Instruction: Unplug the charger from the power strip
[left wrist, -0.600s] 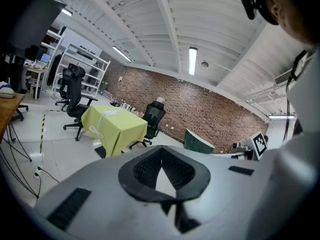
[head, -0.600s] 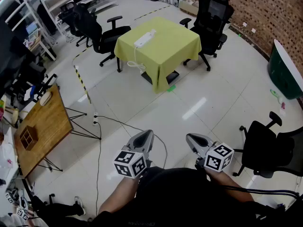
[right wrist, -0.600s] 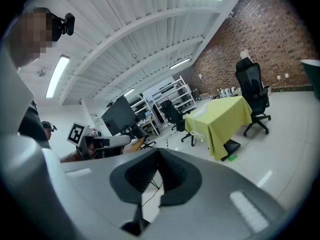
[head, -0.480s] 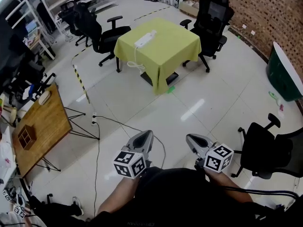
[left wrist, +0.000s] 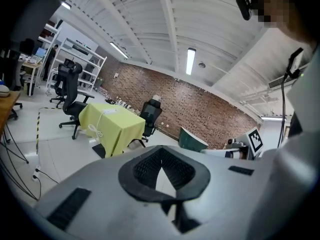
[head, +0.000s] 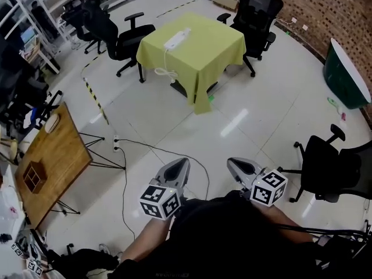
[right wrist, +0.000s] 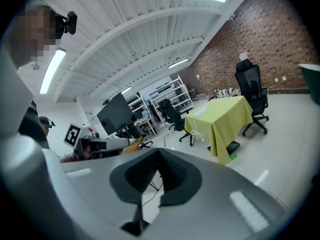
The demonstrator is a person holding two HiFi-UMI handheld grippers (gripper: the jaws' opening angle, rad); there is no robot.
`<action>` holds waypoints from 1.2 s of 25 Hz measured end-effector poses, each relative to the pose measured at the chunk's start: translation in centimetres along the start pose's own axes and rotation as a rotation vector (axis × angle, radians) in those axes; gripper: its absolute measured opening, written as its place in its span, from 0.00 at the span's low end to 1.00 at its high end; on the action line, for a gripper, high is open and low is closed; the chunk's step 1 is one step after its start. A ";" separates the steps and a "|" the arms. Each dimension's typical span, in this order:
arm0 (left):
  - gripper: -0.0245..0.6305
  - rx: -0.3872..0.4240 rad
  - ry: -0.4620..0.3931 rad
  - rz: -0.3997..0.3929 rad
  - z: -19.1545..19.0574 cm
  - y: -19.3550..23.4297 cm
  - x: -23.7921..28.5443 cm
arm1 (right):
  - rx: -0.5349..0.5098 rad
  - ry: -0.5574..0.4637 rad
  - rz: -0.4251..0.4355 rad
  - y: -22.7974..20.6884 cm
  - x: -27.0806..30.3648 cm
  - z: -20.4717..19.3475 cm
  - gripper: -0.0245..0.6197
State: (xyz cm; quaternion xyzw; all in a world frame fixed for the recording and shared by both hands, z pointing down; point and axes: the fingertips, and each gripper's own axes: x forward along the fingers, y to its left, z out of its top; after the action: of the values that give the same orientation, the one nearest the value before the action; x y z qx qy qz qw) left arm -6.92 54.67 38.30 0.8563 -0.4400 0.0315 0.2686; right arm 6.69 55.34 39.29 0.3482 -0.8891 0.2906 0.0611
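A yellow-green clothed bench (head: 200,48) stands at 12 o'clock, a high-backed black chair (head: 257,7) at its 1 o'clock and a second black chair (head: 110,31) at its 9 o'clock. A wooden bench (head: 58,147) bearing a small wooden box (head: 35,175) lies at 8 o'clock, and a third black chair (head: 328,168) at 4 o'clock.

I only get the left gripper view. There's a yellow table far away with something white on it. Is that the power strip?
Observer: Yes. The head view looks down on it: a long white power strip lies on the yellow table, and its cord hangs over the edge in a loop.
Operator: Is my other gripper holding something?
Observer: No. The right gripper view shows the right gripper with its jaws together and nothing between them.
Operator: What's over on my right?
Observer: A black office chair stands on the floor there, apart from the table.
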 end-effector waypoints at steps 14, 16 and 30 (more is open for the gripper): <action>0.05 -0.011 0.044 -0.035 1.5 2.4 5.7 | 0.034 0.014 -0.076 -4.1 0.4 1.3 0.04; 0.05 -0.004 0.048 -0.027 2.2 2.1 7.6 | 0.045 -0.002 -0.066 -6.2 0.9 2.6 0.04; 0.05 0.078 0.007 0.087 10.4 -1.3 23.6 | 0.035 -0.059 0.130 -20.6 4.1 14.1 0.04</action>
State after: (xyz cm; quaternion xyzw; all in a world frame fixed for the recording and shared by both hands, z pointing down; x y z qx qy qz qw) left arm 6.61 32.77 35.73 0.8462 -0.4742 0.0632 0.2348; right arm 18.47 32.95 38.70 0.2990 -0.9062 0.2989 0.0096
